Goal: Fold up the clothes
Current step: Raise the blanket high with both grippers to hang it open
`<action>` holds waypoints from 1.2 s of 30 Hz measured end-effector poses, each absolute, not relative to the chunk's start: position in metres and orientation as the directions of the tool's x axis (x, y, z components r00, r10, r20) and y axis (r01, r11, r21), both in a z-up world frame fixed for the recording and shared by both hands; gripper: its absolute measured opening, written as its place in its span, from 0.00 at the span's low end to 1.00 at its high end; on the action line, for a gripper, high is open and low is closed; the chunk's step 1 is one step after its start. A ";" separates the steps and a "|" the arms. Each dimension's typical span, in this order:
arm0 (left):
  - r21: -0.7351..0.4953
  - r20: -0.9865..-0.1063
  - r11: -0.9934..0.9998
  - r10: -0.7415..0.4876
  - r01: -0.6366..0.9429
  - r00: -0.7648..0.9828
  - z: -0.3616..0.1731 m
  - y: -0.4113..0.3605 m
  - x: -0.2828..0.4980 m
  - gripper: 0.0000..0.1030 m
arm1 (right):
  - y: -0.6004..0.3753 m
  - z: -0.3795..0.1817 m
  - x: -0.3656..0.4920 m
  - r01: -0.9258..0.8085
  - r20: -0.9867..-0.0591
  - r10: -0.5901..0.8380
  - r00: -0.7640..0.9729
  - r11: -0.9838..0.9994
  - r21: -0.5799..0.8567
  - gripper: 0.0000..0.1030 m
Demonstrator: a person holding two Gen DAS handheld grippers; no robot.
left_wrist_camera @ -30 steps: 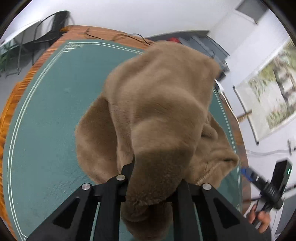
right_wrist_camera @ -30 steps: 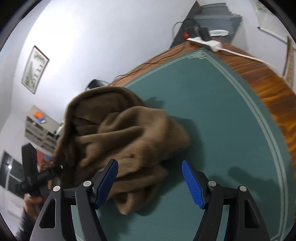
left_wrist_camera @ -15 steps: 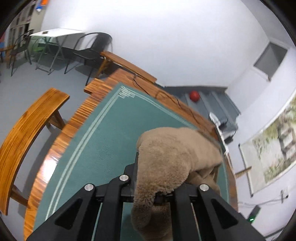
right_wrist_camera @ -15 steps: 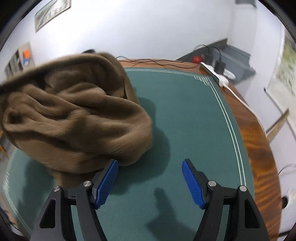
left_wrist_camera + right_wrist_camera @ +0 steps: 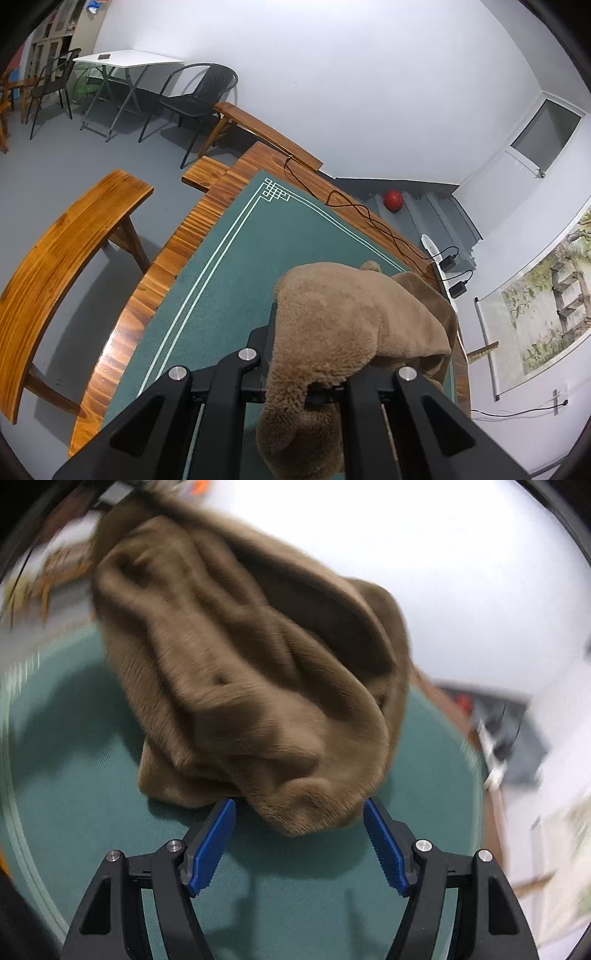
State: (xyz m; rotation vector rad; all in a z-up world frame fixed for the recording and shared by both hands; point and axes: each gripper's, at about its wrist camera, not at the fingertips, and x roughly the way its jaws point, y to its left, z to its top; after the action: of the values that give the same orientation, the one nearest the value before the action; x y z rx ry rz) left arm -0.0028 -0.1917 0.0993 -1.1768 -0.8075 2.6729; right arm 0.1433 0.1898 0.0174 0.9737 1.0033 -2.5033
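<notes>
The left hand-held gripper (image 5: 295, 384) is closed on the brown fleece garment (image 5: 354, 325) at the lower centre, lifted over the green surface (image 5: 229, 280), so the open right hand-held gripper (image 5: 299, 843) should pinch the hanging lower edge squarely before spreading.

No words, labels, brand marks or numbers can be read anywhere in either view. The green mat (image 5: 236, 258) has only pale border lines and a fret-pattern ornament at its corner, upper middle of the left wrist view. The scroll painting (image 5: 546, 306) at the right edge shows trees and a building, with no legible writing. The right wrist view is too blurred.
</notes>
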 end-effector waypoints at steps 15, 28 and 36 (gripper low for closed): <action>-0.485 -0.600 -0.873 0.294 0.045 -0.744 0.137 -0.174 0.042 0.10 | 0.201 0.041 0.083 0.358 -0.651 -0.060 -0.757 -0.871 -0.336 0.11; -0.525 -0.284 -0.823 0.411 -0.218 -0.866 0.261 -0.111 0.158 0.10 | 0.309 0.282 0.162 -0.113 -0.041 0.119 -0.992 -0.985 -0.130 0.10; -0.517 -0.340 -0.824 0.445 -0.231 -0.828 0.238 -0.075 0.195 0.57 | 0.317 0.400 0.245 -0.182 0.298 0.147 -0.943 -0.979 -0.093 0.10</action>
State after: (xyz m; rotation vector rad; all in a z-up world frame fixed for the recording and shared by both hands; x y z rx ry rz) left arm 0.1953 -0.0748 0.2380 -0.6468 -0.6599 2.6162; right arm 0.2450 0.3167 0.4002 -0.4867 0.1978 -3.2665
